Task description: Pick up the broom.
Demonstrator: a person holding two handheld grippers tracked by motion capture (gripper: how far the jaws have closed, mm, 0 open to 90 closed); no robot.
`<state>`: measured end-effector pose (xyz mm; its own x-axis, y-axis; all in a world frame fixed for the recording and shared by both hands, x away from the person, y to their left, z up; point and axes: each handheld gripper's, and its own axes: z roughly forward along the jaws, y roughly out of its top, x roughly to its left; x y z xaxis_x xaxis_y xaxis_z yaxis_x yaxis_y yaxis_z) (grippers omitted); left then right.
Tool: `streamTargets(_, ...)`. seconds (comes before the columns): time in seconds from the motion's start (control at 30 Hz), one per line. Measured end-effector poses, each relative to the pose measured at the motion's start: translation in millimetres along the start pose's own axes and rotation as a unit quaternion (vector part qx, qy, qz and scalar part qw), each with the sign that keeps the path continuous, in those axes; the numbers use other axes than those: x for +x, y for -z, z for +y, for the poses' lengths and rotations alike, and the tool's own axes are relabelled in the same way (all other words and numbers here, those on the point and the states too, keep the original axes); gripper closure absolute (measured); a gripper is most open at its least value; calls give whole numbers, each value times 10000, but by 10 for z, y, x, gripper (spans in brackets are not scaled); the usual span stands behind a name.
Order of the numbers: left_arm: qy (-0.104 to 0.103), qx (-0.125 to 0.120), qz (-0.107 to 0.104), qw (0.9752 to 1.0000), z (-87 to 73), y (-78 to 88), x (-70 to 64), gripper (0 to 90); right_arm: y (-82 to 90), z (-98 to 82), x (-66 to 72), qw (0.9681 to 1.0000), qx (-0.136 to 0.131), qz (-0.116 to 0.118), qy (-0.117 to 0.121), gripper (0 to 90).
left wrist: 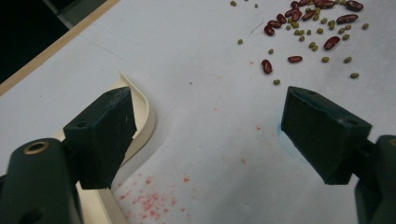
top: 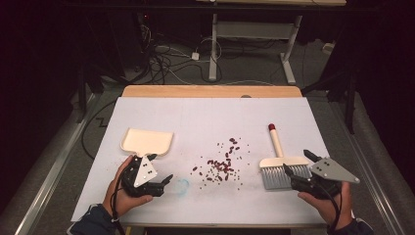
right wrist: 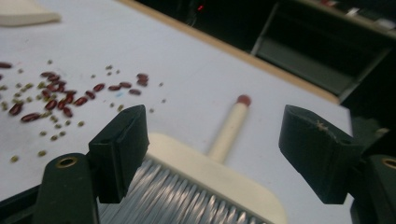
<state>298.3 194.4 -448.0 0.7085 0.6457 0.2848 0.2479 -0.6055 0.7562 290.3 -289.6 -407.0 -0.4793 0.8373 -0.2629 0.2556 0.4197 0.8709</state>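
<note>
A cream dustpan (top: 147,141) lies on the white table sheet at the left, its narrow end toward my left gripper (top: 161,167). That gripper is open just in front of it; in the left gripper view one corner of the dustpan (left wrist: 142,116) sits beside one jaw of the left gripper (left wrist: 205,126). Red and small green beans (top: 220,164) are scattered mid-table. On the right lies a cream brush (top: 276,147) with grey bristles and a red-tipped handle. My right gripper (top: 295,160) hovers open over the brush head (right wrist: 210,172), pads clear of it, handle (right wrist: 229,130) pointing away.
The white sheet (top: 205,122) covers a wooden table whose far edge (top: 210,91) shows. Beyond it stand desk legs and tangled cables on the floor. Faint red stains mark the sheet near the dustpan (left wrist: 149,200). Beans (left wrist: 308,23) lie ahead of the left gripper.
</note>
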Motion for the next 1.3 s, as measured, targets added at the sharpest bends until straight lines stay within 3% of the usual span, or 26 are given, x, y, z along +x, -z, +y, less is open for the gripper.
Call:
streamTargets(0.03, 17, 5, -7, 10000, -6, 3, 4, 173, -84, 48, -58, 9995, 251, 94, -153, 236)
streamTargets(0.1, 78, 3, -32, 10000, -17, 1, 12, 173, -134, 78, -93, 9990, 351, 109, -248, 233)
streamTargets(0.17, 67, 7, -35, 10000, -17, 3, 13, 173, -323, 186, -213, 9953, 779, 129, -554, 239)
streamTargets(0.2, 55, 1, -48, 10000, -16, 7, 13, 173, -391, 227, -250, 9933, 930, 151, -677, 251)
streamTargets(0.27, 59, 0, -61, 10000, -19, 1, 16, 173, -571, 319, -317, 9855, 1434, 258, -864, 237)
streamTargets(0.3, 47, 32, -60, 10000, -18, -2, 21, 173, -571, 319, -317, 9855, 1434, 258, -864, 237)
streamTargets(0.33, 54, 28, -65, 10000, -17, -4, 22, 173, -755, 400, -377, 9823, 1574, 214, -989, 278)
streamTargets(0.43, 48, 22, -105, 9999, -16, -5, 6, 173, -1074, 454, -440, 9745, 1955, 100, -1098, 275)
streamTargets(0.53, 2, 75, -147, 9999, -26, -17, -10, 173, -1383, 412, -476, 9632, 2429, 40, -1153, 283)
streamTargets(0.67, 17, 84, -155, 9998, -41, -8, 3, 173, -1711, 253, -590, 9416, 3095, 62, -1328, 362)
streamTargets(0.7, 50, 64, -153, 9998, -49, 8, 4, 172, -1759, 222, -605, 9375, 3222, 63, -1316, 387)
streamTargets(0.73, 50, 64, -153, 9998, -49, 8, 4, 173, -1759, 222, -605, 9375, 3222, 63, -1316, 387)
streamTargets(0.77, 37, 65, -144, 9999, -51, 12, 4, 173, -1795, 196, -614, 9340, 3312, 89, -1338, 381)
streamTargets(0.83, 43, 77, -123, 9999, -50, 16, 5, 173, -1799, 204, -631, 9322, 3334, 188, -1395, 441)
streamTargets(0.9, 77, 67, -134, 9999, -44, 20, 2, 173, -1792, 225, -596, 9331, 3339, 272, -1307, 576)
streamTargets(0.93, 63, 70, -130, 9999, -45, 19, -5, 172, -1790, 239, -571, 9336, 3333, 315, -1274, 602)
streamTargets(1.1, 12, 114, -143, 9998, -38, 7, -10, 173, -1808, 273, -509, 9317, 3426, 195, -1192, 620)
streamTargets(1.27, -54, 91, -126, 9999, -17, 7, -22, 173, -1812, 277, -517, 9322, 3391, 300, -1228, 688)
streamTargets(1.3, -45, 68, -123, 9999, -16, 21, -18, 173, -1814, 272, -513, 9340, 3339, 332, -1225, 698)
